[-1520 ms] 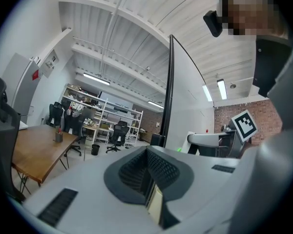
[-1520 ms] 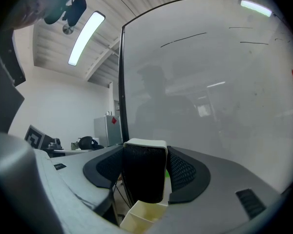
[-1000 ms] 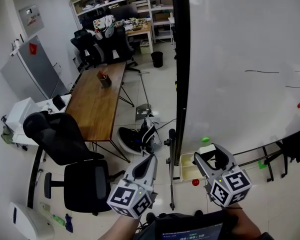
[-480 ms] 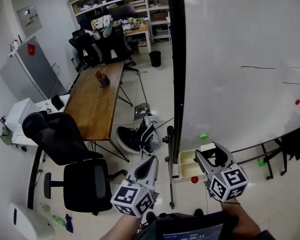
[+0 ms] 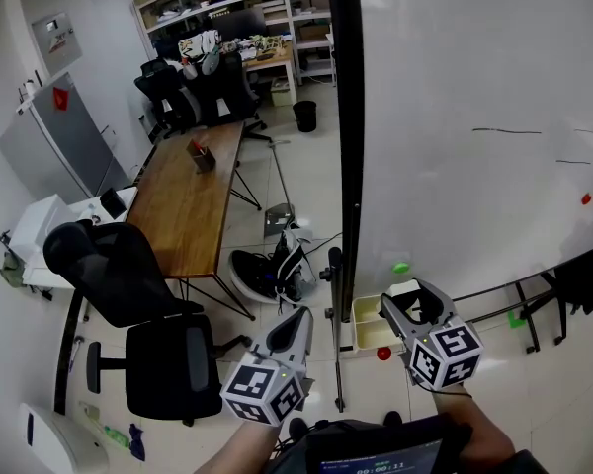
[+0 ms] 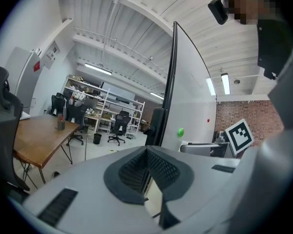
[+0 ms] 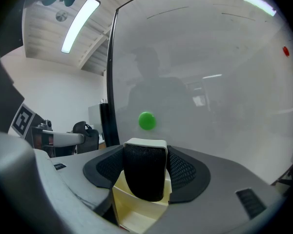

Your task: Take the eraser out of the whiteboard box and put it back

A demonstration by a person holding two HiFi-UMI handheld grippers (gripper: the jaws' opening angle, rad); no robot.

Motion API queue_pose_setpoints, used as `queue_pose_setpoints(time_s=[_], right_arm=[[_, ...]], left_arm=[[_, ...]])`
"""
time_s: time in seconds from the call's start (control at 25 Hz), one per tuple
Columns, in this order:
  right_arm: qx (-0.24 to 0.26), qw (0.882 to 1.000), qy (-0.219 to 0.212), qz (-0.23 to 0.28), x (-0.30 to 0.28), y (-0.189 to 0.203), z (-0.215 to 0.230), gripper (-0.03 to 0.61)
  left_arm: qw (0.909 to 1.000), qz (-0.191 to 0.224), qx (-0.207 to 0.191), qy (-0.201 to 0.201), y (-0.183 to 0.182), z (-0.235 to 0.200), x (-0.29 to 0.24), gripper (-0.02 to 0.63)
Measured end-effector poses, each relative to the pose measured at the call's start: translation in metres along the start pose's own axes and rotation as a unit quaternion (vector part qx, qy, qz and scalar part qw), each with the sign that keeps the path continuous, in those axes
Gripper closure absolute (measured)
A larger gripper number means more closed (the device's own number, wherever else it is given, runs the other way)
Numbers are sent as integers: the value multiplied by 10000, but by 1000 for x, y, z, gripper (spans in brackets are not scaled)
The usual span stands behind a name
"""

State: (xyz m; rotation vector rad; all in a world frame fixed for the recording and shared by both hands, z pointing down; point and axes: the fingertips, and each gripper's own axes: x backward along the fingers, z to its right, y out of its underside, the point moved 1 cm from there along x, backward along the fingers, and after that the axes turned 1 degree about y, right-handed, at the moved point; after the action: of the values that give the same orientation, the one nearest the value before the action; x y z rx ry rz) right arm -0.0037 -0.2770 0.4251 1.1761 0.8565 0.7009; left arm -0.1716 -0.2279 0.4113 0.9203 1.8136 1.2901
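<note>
Eraser (image 7: 145,172) is in my right tool (image 7: 145,165), as it was a second ago. The two jaws are pressed against its sides, and that grip has not changed. In the head view the right tool (image 5: 422,311) has drifted a little up and to the left, along with the rest of the picture. It sits against the whiteboard box (image 5: 370,325) much as before, with its left jaw at the box's right edge.

My left tool (image 6: 147,165) has kept its jaws together with nothing between them. In the head view it (image 5: 297,317) hangs to the left of the box, clear of it, where it was before.

The eraser's long axis runs along the jaws. Its far end points at the whiteboard (image 7: 210,72), just under the green magnet (image 7: 147,121). The dark felt face is turned back toward the right gripper camera, and a pale strip of its backing shows at the far end. Its near end hangs over the open mouth of the cream box (image 7: 132,209), above the rim. I cannot tell whether it touches the box.

The box sits at the whiteboard's lower left corner, beside the black frame post (image 5: 350,136). A red magnet (image 5: 382,354) lies just below the box.
</note>
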Motion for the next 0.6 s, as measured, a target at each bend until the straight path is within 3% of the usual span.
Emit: queue_pose_setpoints(time_s=[0.6], right_arm=[[84,9953,161,-946,1,42,9,285]], left_arm=[[9997,-221,-56,20,23,1,-14,592]])
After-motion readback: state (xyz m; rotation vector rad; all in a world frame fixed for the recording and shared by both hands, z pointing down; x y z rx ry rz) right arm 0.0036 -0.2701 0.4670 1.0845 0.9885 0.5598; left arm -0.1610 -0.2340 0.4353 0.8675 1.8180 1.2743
